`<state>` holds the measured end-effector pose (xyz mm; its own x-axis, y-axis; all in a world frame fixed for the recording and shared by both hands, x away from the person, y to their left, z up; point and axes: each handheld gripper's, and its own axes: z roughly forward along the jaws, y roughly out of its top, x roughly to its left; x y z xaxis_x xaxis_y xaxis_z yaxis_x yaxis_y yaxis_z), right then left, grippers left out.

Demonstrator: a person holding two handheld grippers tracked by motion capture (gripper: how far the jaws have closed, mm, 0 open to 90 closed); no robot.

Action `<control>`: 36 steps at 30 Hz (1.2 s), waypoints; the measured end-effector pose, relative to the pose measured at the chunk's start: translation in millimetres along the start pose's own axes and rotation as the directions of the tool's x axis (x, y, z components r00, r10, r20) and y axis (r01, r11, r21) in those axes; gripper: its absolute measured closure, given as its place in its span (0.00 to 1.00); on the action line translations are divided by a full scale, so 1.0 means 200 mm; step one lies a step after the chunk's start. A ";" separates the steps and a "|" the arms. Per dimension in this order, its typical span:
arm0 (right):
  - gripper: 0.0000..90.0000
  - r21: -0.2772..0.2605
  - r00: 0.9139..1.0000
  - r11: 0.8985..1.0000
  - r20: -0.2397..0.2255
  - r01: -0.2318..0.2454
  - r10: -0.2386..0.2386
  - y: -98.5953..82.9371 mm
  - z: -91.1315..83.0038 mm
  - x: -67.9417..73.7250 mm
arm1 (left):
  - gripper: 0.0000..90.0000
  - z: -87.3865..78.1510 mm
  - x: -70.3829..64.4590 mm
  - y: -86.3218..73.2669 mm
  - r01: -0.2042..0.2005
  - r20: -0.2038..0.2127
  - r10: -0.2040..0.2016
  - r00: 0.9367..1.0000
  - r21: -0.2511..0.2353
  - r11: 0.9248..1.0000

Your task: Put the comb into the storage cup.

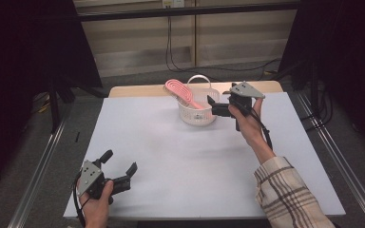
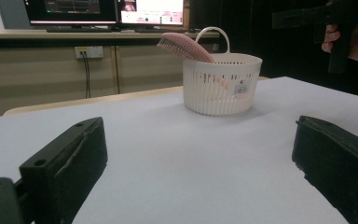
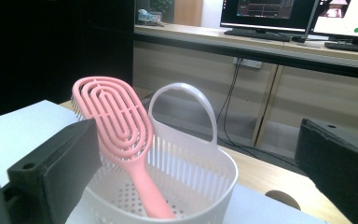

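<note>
At the far side of the white surface (image 1: 180,156) a pink hairbrush (image 1: 180,91) stands handle-down in the white basket (image 1: 198,113), the right gripper (image 1: 215,105) poised beside it, jaws wide and empty, apparently placement done or retrieval pending; left gripper (image 1: 120,167) rests open, idle.

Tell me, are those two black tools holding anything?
Nothing. Both the left tool and right tool are open; the pink hairbrush rests handle-down in the white basket.

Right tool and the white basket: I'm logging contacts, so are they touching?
Cannot tell. In the high view the right tool overlaps the basket rim, hiding any gap; the right gripper view shows open jaws either side of the pink brush, no contact visible.
</note>
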<state>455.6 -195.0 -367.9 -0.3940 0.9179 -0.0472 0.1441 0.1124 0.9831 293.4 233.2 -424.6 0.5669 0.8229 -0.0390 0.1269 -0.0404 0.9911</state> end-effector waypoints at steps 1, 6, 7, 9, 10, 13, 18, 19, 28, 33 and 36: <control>0.00 0.000 1.000 1.000 -0.002 -0.002 0.002 0.00 -0.01 0.00 | 0.04 0.00 0.00 0.00 0.000 0.000 0.000 1.000 0.000 1.000; 0.00 -0.009 1.000 1.000 0.008 -0.013 0.014 -0.03 -0.05 0.00 | 0.04 0.00 0.00 0.00 0.005 0.000 -0.005 1.000 -0.002 1.000; 0.00 -0.010 1.000 1.000 0.009 -0.018 0.018 -0.04 -0.05 -0.01 | 0.04 0.00 0.00 0.00 0.003 -0.001 -0.003 1.000 0.003 1.000; 0.00 -0.012 1.000 1.000 0.010 -0.013 0.013 -0.05 -0.07 0.00 | 0.04 0.00 0.00 0.00 -0.001 -0.007 0.001 1.000 0.004 1.000; 0.00 -0.014 1.000 1.000 0.012 -0.012 0.012 -0.06 -0.08 0.00 | 0.04 0.00 0.00 0.00 -0.003 -0.005 0.003 1.000 0.006 1.000; 0.00 -0.015 1.000 1.000 0.016 -0.012 0.012 -0.07 -0.10 -0.01 | 0.04 0.00 0.00 0.00 -0.003 -0.009 0.003 1.000 0.004 1.000; 0.00 -0.018 0.999 1.000 0.024 -0.020 0.020 -0.09 -0.14 -0.01 | 0.04 0.00 0.00 0.00 0.002 -0.002 -0.002 1.000 0.000 1.000; 0.00 -0.020 0.999 1.000 0.024 -0.021 0.021 -0.09 -0.14 -0.02 | 0.04 0.00 0.00 0.00 0.002 -0.002 -0.002 1.000 0.000 1.000; 0.00 -0.008 0.999 1.000 0.033 0.003 -0.003 -0.14 -0.22 0.01 | 0.04 0.00 0.00 0.00 0.008 0.002 -0.008 1.000 -0.004 1.000; 0.00 -0.016 0.999 1.000 0.034 0.006 -0.006 -0.15 -0.28 0.02 | 0.04 0.00 0.00 0.00 0.007 0.003 -0.007 1.000 -0.008 1.000; 0.00 -0.016 0.999 1.000 0.039 0.009 -0.009 -0.17 -0.32 0.02 | 0.04 0.00 0.00 0.00 0.001 -0.003 -0.001 1.000 -0.008 1.000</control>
<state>391.6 -220.0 -389.6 -0.3595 0.9310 -0.0627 0.1258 0.1150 0.9854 292.7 233.4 -423.9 0.5645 0.8245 -0.0401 0.1215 -0.0349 0.9920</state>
